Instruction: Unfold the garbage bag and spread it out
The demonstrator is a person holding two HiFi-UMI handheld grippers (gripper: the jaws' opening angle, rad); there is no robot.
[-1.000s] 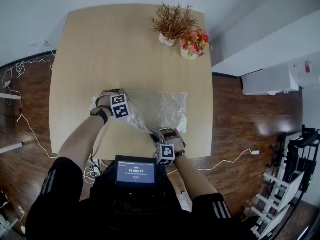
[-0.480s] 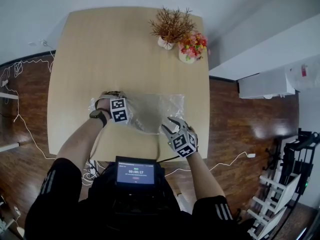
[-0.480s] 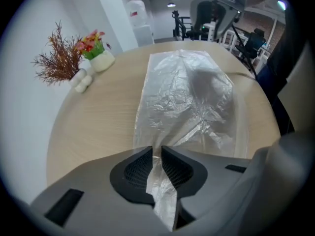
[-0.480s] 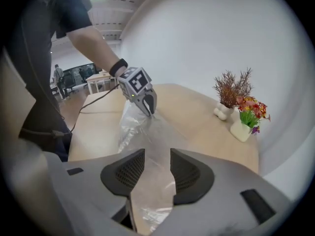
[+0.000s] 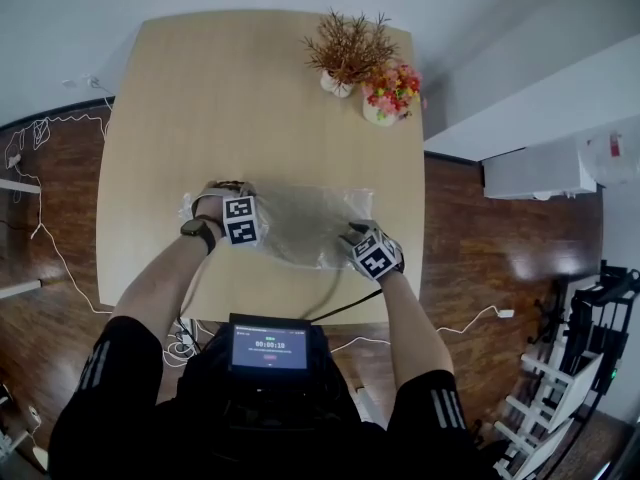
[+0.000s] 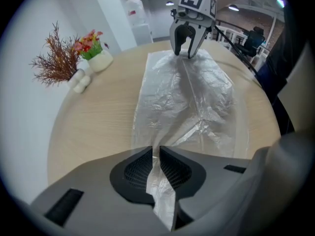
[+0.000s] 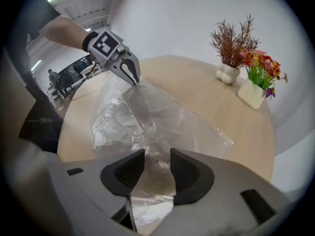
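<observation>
Here the garbage bag (image 5: 305,223), a thin see-through film, lies wrinkled but mostly flat on the near half of the counter (image 5: 250,98). In the head view its long side runs from left to right. A raised crease runs along the film from one gripper toward the other.

The left gripper (image 6: 156,154) is at the bag's left end, pointing steeply down. Its jaws have just been closing and are clenched on a bunched strip of the film, which shows white between the ribbed pads. A small tuft of plastic sticks out past that hand toward the counter's left edge.

The right gripper (image 7: 157,156) stands at the bag's right end, on its near side. Its jaws have just been opening and now stand released. Loose film lies in the gap between them, but neither pad presses on it. Each gripper carries its cube of square markers on top.

A wristwatch (image 5: 197,228) sits on the person's left wrist, and both bare forearms reach in from the bottom of the head view. A small screen (image 5: 270,346) glows at the person's chest.

At the counter's far right corner stand a white vase of dried brown sprigs (image 5: 345,48) and, just beside it, a pale pot of red and yellow flowers (image 5: 388,93), both well apart from the bag. Round the counter lies a dark wooden floor (image 5: 480,238), with white cables (image 5: 40,168) trailing on its left side.
</observation>
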